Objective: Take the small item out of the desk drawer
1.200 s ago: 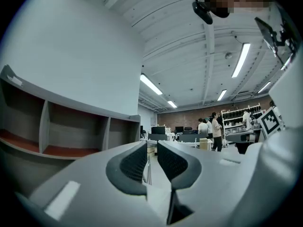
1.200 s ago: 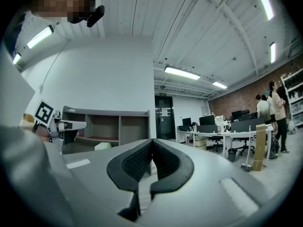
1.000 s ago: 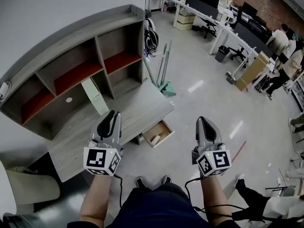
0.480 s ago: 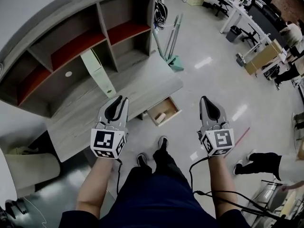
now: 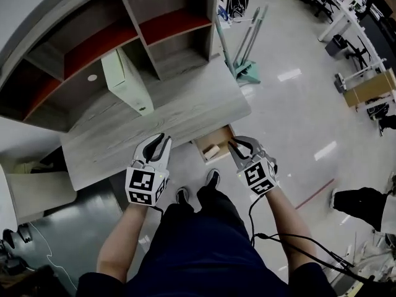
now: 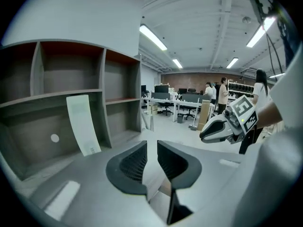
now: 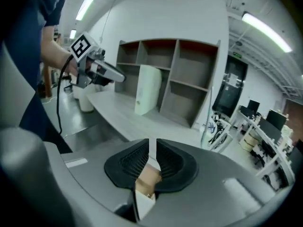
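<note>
The desk drawer [image 5: 221, 135] stands pulled out under the desk's [image 5: 161, 119] front edge. A small tan item [image 5: 212, 151] lies inside it. My right gripper [image 5: 238, 145] hangs just right of the drawer, tips aimed at it. Its jaws are opening and hold nothing. In the right gripper view [image 7: 153, 144] the tan item [image 7: 147, 178] shows through the narrow gap, below the tips. My left gripper [image 5: 162, 141] hovers over the desk's front edge, left of the drawer. In its own view [image 6: 152, 144] the jaws stand slightly apart, empty.
A hutch with red-backed shelves [image 5: 93, 48] lines the desk's far side, and a pale green file box [image 5: 127, 82] leans in it. A broom and dustpan [image 5: 246, 48] stand right of the desk. My shoes [image 5: 212, 178] are just below the drawer. A chair [image 5: 28, 190] sits left.
I have stepped closer to the desk. The right gripper swung left to the drawer's side and its jaws parted a little. The left gripper came over the desk's front edge.
</note>
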Action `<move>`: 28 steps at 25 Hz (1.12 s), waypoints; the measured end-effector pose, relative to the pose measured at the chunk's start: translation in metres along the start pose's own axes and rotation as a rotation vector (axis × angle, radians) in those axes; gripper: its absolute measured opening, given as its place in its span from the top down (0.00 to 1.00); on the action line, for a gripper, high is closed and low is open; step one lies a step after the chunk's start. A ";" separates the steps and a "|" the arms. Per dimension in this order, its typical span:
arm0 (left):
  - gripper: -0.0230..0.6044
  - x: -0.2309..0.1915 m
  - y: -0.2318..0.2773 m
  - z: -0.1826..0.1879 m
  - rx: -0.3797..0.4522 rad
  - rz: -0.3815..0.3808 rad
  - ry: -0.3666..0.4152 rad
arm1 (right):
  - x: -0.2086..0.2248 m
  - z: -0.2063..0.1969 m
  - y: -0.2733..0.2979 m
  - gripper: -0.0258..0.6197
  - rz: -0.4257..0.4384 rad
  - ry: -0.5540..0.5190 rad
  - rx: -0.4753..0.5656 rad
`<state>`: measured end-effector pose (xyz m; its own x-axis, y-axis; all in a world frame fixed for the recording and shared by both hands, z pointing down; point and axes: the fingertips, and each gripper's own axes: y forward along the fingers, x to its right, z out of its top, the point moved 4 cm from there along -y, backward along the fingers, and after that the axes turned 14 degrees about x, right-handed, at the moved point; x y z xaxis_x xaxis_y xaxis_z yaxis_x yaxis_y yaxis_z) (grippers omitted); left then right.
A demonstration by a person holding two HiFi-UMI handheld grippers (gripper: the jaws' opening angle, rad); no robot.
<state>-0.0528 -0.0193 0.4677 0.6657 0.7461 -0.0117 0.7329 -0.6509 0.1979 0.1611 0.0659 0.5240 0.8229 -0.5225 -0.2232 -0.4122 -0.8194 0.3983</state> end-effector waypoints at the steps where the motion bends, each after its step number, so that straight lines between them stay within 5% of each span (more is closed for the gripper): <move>1: 0.85 0.003 0.003 -0.005 -0.016 0.011 -0.004 | -0.003 -0.013 0.007 0.88 0.057 -0.020 -0.029; 7: 0.85 0.009 0.006 -0.027 -0.093 0.085 -0.021 | -0.026 -0.074 0.049 0.84 0.371 -0.141 -0.176; 12: 0.85 0.001 -0.006 -0.046 -0.139 0.149 -0.053 | -0.047 -0.110 0.076 0.80 0.539 -0.162 -0.290; 17: 0.85 -0.006 -0.009 -0.074 -0.187 0.158 -0.095 | -0.053 -0.143 0.100 0.76 0.607 -0.145 -0.390; 23: 0.85 -0.011 -0.005 -0.098 -0.229 0.124 -0.121 | -0.047 -0.188 0.120 0.73 0.565 0.025 -0.525; 28: 0.85 -0.026 -0.004 -0.113 -0.253 0.116 -0.136 | -0.054 -0.211 0.131 0.73 0.603 0.039 -0.623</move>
<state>-0.0891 -0.0202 0.5777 0.7682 0.6320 -0.1021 0.6039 -0.6624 0.4434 0.1448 0.0365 0.7764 0.5504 -0.8082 0.2092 -0.5025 -0.1205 0.8562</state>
